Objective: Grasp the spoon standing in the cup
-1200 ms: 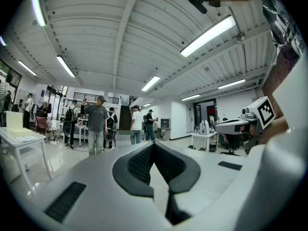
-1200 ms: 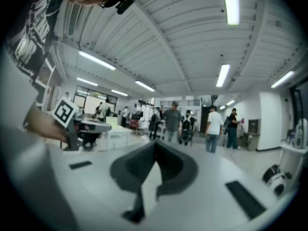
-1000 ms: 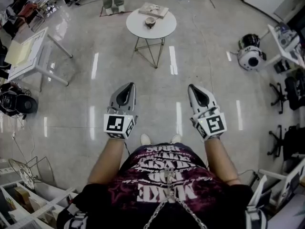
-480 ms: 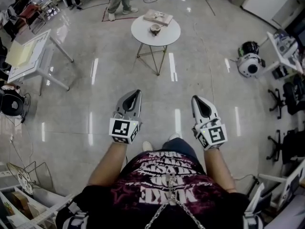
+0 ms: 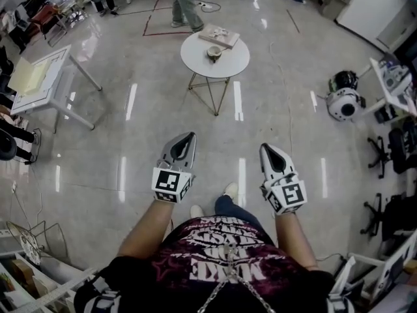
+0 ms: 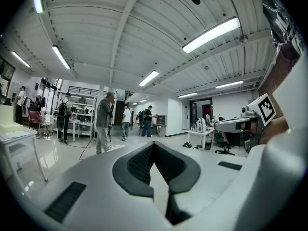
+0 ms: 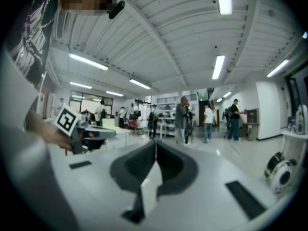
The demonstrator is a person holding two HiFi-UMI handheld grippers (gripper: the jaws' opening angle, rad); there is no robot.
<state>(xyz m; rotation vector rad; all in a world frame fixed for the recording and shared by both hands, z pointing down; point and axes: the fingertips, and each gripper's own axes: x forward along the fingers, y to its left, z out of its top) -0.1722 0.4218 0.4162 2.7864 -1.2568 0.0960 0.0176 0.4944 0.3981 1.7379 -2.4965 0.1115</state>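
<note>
Since the earlier frames the round white table [image 5: 195,62] has slid lower in the head view and looks nearer. Both grippers have dropped lower in the picture, and the person standing beyond the table [image 5: 184,4] has shifted to the right.

The cup [image 5: 213,53] stands on that table, a little behind its middle and well ahead of both grippers. It is too small here to show whether a spoon stands in it. Just behind the cup, touching the table's far edge, lies a flat book-like object [image 5: 220,36]. The table rests on thin metal legs on a glossy grey floor [image 5: 293,135].

The left gripper [image 5: 190,136] and the right gripper [image 5: 265,147] are held out side by side over the floor, pointing toward the table. In the left gripper view the left gripper [image 6: 154,144] has its pads pressed together with nothing between them. The right gripper view shows the right gripper [image 7: 155,144] clenched and empty too.

A white desk [image 5: 40,75] stands to the left. A white-and-black round machine [image 5: 343,100] sits on the floor to the right, with black office chairs [image 5: 392,139] further out.
</note>
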